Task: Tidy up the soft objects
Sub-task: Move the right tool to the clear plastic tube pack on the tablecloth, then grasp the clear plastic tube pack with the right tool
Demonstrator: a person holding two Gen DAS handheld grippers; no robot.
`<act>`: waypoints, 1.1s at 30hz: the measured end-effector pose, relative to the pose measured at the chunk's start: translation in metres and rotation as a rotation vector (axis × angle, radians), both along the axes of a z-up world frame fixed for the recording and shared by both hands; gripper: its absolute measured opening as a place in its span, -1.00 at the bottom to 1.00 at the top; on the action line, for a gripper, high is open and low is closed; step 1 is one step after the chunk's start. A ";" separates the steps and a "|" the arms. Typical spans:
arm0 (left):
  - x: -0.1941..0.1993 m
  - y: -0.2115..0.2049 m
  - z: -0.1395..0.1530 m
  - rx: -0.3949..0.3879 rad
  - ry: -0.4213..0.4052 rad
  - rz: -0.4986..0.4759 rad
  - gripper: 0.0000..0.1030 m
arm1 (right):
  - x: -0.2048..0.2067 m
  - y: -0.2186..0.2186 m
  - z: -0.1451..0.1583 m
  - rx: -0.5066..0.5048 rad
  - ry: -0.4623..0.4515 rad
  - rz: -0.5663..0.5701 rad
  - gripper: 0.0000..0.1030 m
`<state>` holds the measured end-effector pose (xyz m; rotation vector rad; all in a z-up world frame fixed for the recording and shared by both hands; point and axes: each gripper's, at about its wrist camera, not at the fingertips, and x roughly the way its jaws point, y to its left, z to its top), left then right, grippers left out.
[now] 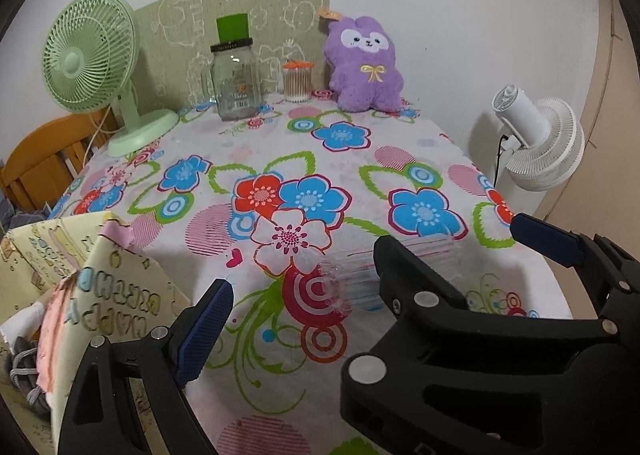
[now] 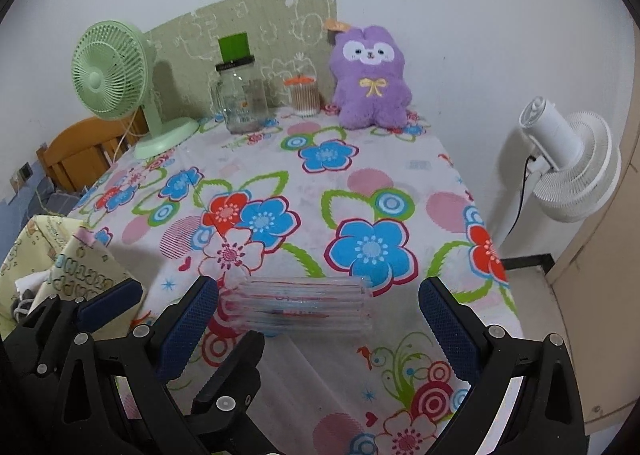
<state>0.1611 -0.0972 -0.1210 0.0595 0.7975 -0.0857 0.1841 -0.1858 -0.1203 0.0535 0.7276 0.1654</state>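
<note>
A clear ribbed air-cushion packet [image 2: 296,307] lies near the front of the floral table [image 2: 400,159]. My right gripper [image 2: 318,287] is open, and the packet lies ahead between its blue pads [image 2: 448,331], touching neither. My left gripper [image 1: 348,275] is open close on the left, so the two grippers overlap. In the left wrist view a black finger [image 1: 404,283] crosses in front of the packet [image 1: 352,275]. A purple plush animal [image 1: 364,63] sits upright at the table's back right. A yellow birthday gift bag [image 1: 104,287] at the front left holds pink cloth.
Along the back stand a green desk fan [image 1: 92,67], a glass jar [image 1: 236,83] and a tub of cotton swabs [image 1: 298,81], before a cardboard sheet on the wall. A white fan [image 1: 540,143] stands off the table's right edge. A wooden chair [image 1: 44,163] is behind the left side.
</note>
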 end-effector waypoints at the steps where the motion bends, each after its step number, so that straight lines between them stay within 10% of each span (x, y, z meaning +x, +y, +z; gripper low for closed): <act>1: 0.002 0.000 -0.002 -0.002 0.005 0.000 0.82 | 0.002 0.000 -0.002 0.002 0.007 0.002 0.97; 33: 0.026 0.009 -0.038 0.005 0.125 -0.011 0.82 | 0.039 0.015 -0.043 -0.035 0.126 0.013 1.00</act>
